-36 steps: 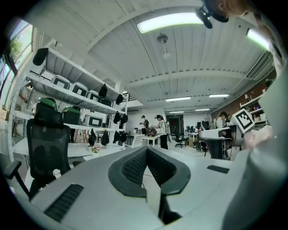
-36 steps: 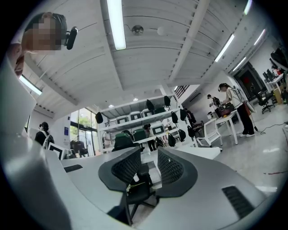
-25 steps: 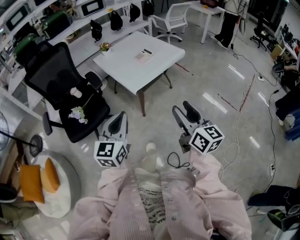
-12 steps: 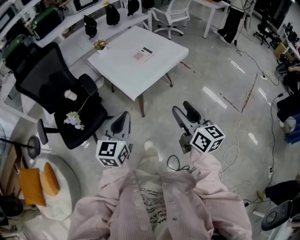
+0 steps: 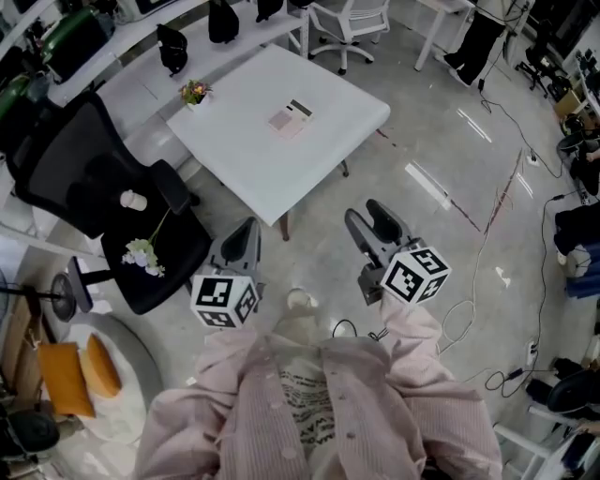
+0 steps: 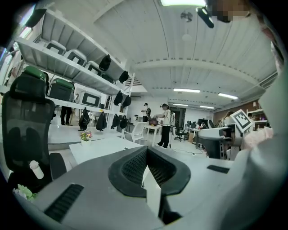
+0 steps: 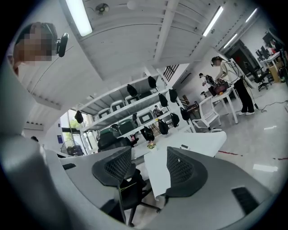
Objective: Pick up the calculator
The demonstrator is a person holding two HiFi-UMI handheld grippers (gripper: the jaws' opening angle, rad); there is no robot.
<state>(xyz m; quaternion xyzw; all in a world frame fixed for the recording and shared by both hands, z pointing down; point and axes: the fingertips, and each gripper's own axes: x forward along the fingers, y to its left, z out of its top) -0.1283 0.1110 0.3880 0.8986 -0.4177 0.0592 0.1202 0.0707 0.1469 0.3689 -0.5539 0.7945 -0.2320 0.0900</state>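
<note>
The calculator, a small pale slab with a dark top strip, lies on the white square table ahead of me. In the right gripper view the calculator is a tiny dark shape on the table top. Both grippers hang over the floor, short of the table's near corner. My left gripper points at the table edge, its pads together. In its own view the left gripper holds nothing. My right gripper stands wide open and empty; its jaws have just been opening. The table corner shows through the right gripper.
A black office chair with a flower sprig and a small white bottle on its seat stands left of the table. A flower pot sits on the table's far corner. Cables trail on the floor at right. A white chair stands beyond.
I have walked toward the table: it and the black chair sit lower and nearer in the head view. Both grippers keep their pose in front of me.
</note>
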